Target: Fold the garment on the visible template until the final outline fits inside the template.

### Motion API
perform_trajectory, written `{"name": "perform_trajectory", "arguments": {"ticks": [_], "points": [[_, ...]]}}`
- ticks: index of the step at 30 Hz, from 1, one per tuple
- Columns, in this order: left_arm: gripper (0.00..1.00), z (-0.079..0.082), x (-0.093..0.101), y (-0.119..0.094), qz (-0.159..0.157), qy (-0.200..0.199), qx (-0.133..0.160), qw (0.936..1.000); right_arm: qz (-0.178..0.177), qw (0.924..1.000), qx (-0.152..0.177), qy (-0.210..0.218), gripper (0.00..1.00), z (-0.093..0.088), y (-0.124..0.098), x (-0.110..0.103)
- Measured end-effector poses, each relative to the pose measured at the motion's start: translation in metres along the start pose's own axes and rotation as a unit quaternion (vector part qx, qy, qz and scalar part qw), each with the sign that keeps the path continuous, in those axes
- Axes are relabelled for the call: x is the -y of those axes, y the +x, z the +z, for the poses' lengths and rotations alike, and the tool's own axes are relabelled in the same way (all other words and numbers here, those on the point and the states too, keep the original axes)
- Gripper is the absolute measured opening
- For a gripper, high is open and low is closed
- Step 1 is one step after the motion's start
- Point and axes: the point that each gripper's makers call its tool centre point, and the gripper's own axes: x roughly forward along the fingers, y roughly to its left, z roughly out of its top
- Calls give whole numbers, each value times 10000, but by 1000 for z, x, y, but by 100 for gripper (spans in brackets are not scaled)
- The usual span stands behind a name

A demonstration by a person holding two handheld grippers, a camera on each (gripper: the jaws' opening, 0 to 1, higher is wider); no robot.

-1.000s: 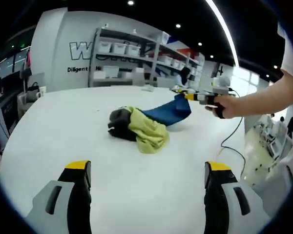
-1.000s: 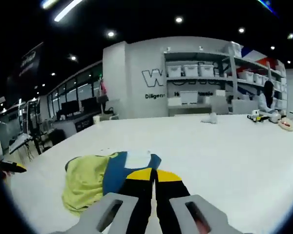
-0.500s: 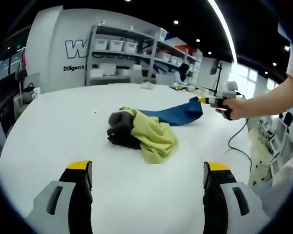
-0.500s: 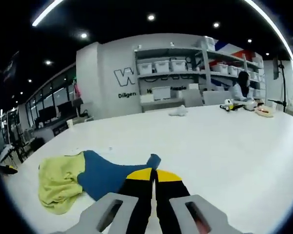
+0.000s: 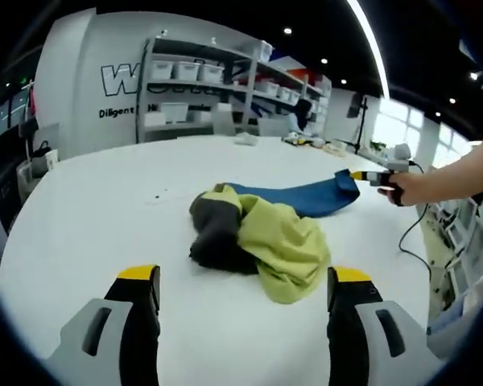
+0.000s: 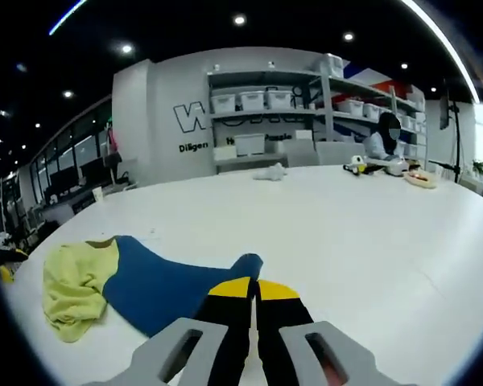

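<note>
A crumpled garment [image 5: 258, 233] lies on the white table [image 5: 105, 209], with yellow-green, dark grey and blue parts. Its blue part [image 5: 302, 197] is stretched out flat toward the right. My right gripper [image 5: 361, 174], held by a hand, is shut on the blue tip. In the right gripper view the blue part [image 6: 161, 285] runs from the yellow bundle [image 6: 68, 285] up to my right gripper [image 6: 253, 287], whose jaws are closed on it. My left gripper [image 5: 237, 285] stands open just in front of the bundle, holding nothing.
Shelves with white bins [image 5: 201, 88] stand behind the table against a grey wall. Small items [image 6: 270, 171] lie on the far side of the table, and a person [image 6: 384, 141] sits at the back right. A cable [image 5: 410, 241] hangs beside the table's right edge.
My right gripper has pulled the blue part further out to the right, stretching it flat. The left gripper view has come closer to the bundle.
</note>
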Motion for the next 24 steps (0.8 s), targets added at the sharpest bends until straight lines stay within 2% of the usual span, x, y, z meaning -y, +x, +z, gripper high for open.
{"name": "perform_trajectory", "arguments": {"ticks": [13, 24], "points": [[60, 0, -25, 47, 33, 82, -308, 9995, -244, 9995, -154, -144, 0, -14, -13, 40], [51, -6, -29, 76, 18, 393, -633, 9972, -460, 9985, -227, -181, 0, -22, -21, 67]]}}
